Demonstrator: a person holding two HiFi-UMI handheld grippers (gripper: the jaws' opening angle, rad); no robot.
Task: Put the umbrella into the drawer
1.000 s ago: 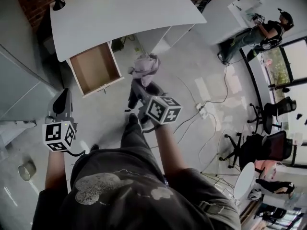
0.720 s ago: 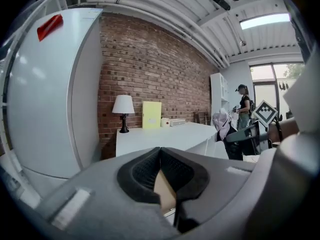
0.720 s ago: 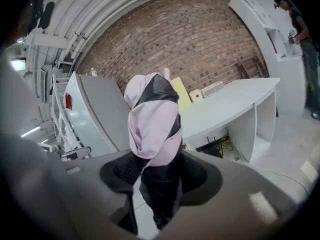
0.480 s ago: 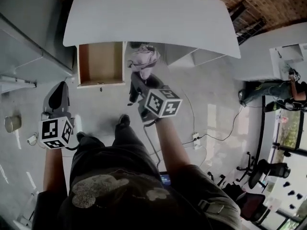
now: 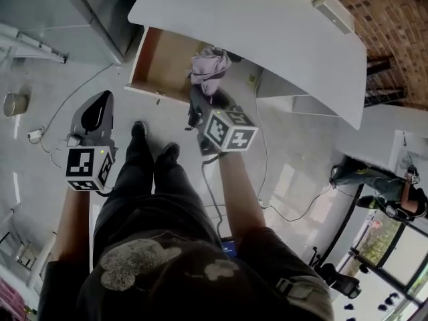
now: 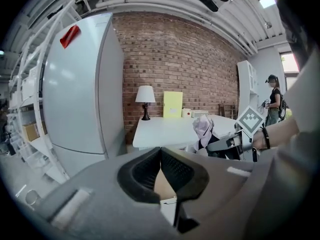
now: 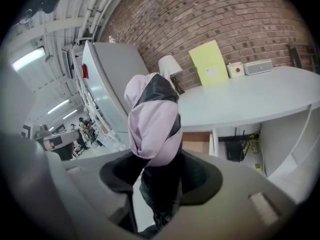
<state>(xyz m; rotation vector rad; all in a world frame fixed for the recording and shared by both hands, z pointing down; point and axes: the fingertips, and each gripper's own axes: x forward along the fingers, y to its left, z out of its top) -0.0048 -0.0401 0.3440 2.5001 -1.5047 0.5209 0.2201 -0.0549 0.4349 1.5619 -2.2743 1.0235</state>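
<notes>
A folded pink and black umbrella (image 5: 208,69) (image 7: 152,119) stands up from my right gripper (image 5: 202,105) (image 7: 160,171), which is shut on its dark lower part. In the head view the umbrella's pink top lies over the right edge of the open wooden drawer (image 5: 160,59), under the white desk (image 5: 267,25). The drawer (image 7: 197,140) looks empty inside. My left gripper (image 5: 101,100) (image 6: 160,151) hangs to the left of the drawer over the floor, its pads touching and nothing between them. In the left gripper view the umbrella (image 6: 202,128) shows at the right.
A tall grey cabinet (image 5: 87,5) (image 6: 80,94) stands left of the desk. On the desk are a lamp (image 6: 145,96), a yellow board (image 6: 173,104) and small boxes (image 7: 257,66). Cables (image 5: 53,129) and a tin (image 5: 13,102) lie on the floor. Another person (image 5: 394,192) works far right.
My right gripper has carried the umbrella down and toward the drawer, so its top now overlaps the drawer's edge. The left gripper has shifted a little. The head view has swung round.
</notes>
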